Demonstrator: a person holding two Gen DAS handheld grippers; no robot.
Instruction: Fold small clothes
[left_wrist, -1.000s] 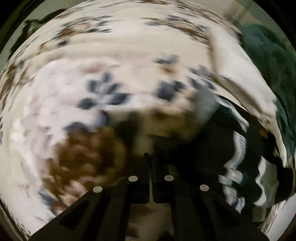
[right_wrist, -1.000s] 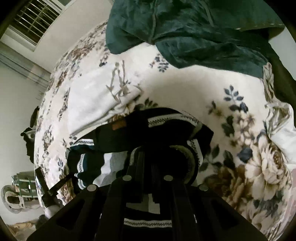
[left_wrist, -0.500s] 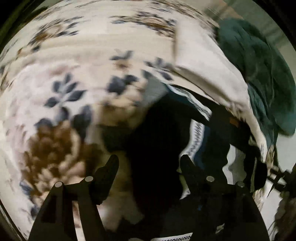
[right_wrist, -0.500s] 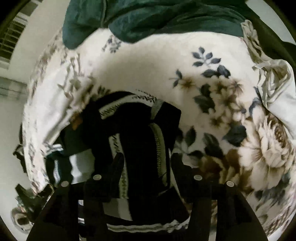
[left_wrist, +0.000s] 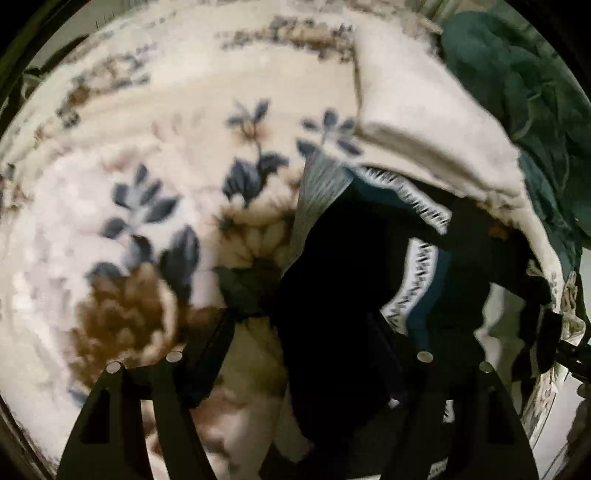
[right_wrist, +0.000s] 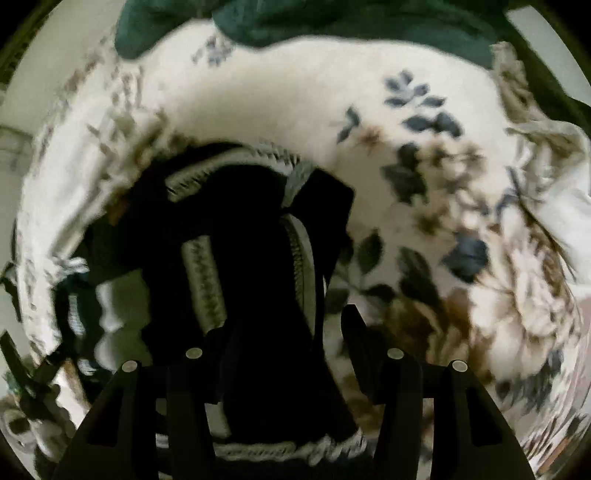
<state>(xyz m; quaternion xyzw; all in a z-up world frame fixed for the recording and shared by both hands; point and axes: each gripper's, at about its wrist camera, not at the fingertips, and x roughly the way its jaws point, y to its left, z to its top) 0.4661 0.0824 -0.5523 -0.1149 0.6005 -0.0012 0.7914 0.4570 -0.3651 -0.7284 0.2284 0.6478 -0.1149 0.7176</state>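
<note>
Left gripper and right gripper point down, jaws just parted

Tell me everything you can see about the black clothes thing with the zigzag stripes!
The black knitted garment looks like a small sweater, with pale bands carrying a dark zigzag pattern and a teal patch. It lies bunched and partly folded on the floral bedspread, one edge tucked under a cream blanket fold. The left gripper and right gripper stand open over it, not pinching it.
</note>
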